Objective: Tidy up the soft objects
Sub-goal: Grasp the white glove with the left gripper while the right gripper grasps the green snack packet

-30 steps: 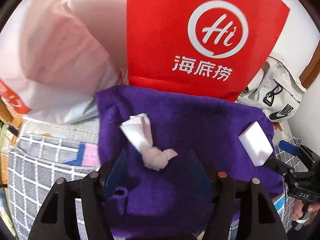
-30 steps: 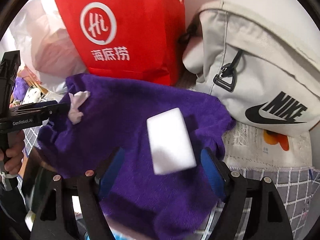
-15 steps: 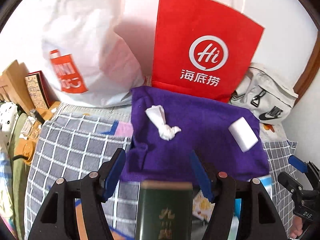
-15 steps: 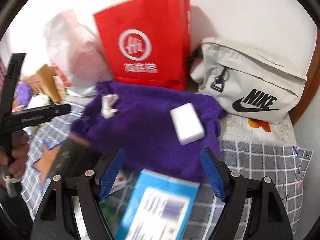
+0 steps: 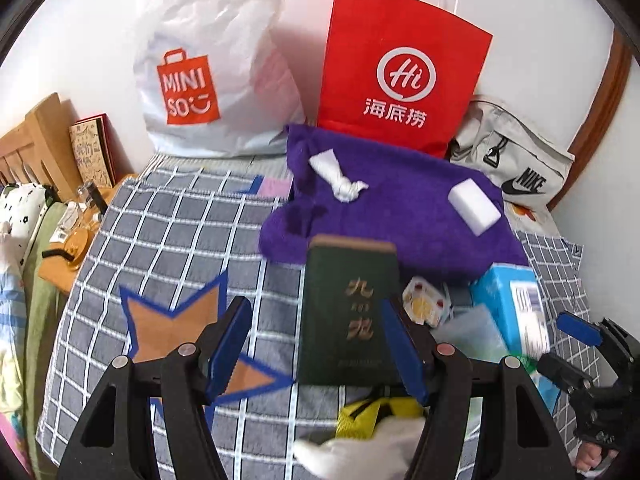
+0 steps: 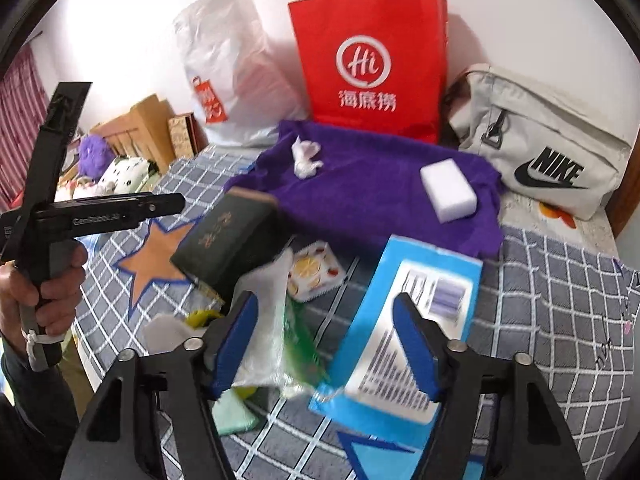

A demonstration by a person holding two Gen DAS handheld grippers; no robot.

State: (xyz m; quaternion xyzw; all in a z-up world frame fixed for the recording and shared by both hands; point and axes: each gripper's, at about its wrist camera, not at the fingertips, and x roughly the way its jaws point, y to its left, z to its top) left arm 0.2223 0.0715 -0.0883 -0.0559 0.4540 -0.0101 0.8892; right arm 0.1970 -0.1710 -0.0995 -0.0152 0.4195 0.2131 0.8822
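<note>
A purple towel (image 5: 400,208) (image 6: 360,196) lies spread on the checked bed cover in front of a red paper bag. On it rest a crumpled white tissue (image 5: 338,178) (image 6: 305,158) and a white sponge block (image 5: 474,208) (image 6: 448,190). My left gripper (image 5: 316,348) is open and empty, low over a dark green box (image 5: 348,312). My right gripper (image 6: 324,344) is open and empty above a blue box (image 6: 404,320) and a clear plastic wrapper (image 6: 264,320). Both grippers are well back from the towel.
A red paper bag (image 5: 400,72), a white Miniso bag (image 5: 212,72) and a grey Nike pouch (image 6: 540,140) stand against the wall. A small fruit-print packet (image 6: 314,270), a yellow item (image 5: 368,416) and a green cloth (image 6: 234,412) lie near the grippers. A wooden headboard (image 5: 36,148) is at left.
Both grippers have pulled back and up from the purple towel, so the boxes and packets in front of it have come into view. The tissue and sponge stay on the towel.
</note>
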